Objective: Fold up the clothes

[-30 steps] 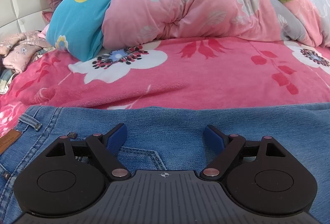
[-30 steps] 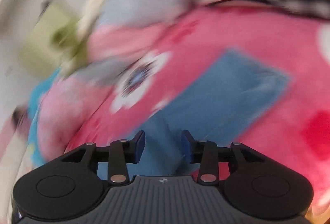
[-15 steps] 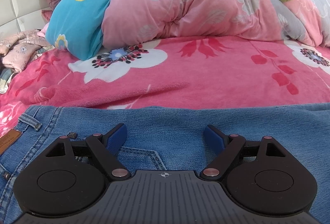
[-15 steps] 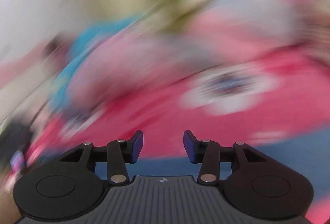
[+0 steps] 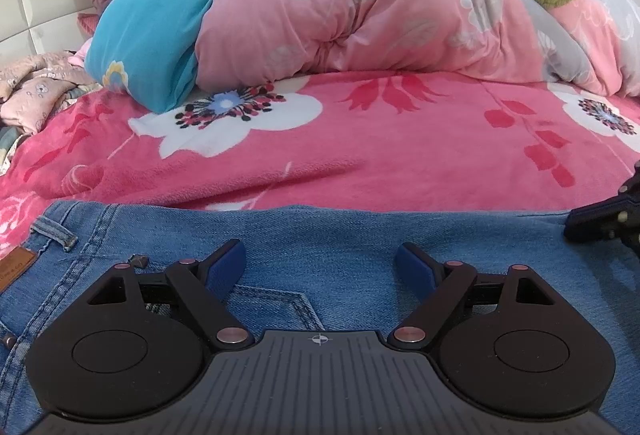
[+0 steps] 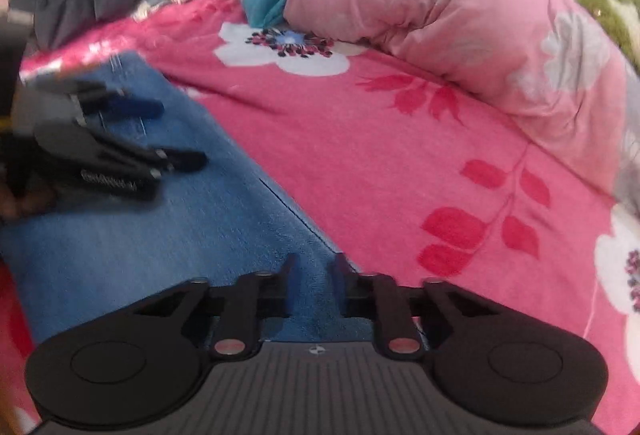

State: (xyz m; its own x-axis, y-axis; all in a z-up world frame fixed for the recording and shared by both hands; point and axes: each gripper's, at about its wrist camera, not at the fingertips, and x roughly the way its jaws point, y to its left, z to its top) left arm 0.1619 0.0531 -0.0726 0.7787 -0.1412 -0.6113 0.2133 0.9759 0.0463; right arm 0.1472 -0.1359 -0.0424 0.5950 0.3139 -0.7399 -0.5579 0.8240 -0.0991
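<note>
Now the right gripper [image 6: 314, 267], swinging a second ago, sits nearly closed over the far edge of the jeans [image 5: 340, 235] lying flat on the bed [image 5: 360, 155], while the left gripper [image 5: 320, 263] hovers open above the waistband, so a fold looks imminent.

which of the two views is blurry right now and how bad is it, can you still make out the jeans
Left wrist view: sharp, stitching on the jeans is crisp, only fisheye bending at the edges. Right wrist view: softer, with motion smear worst at the left, where the left gripper is streaked; the jeans still read clearly as blue denim under the right gripper.
</note>
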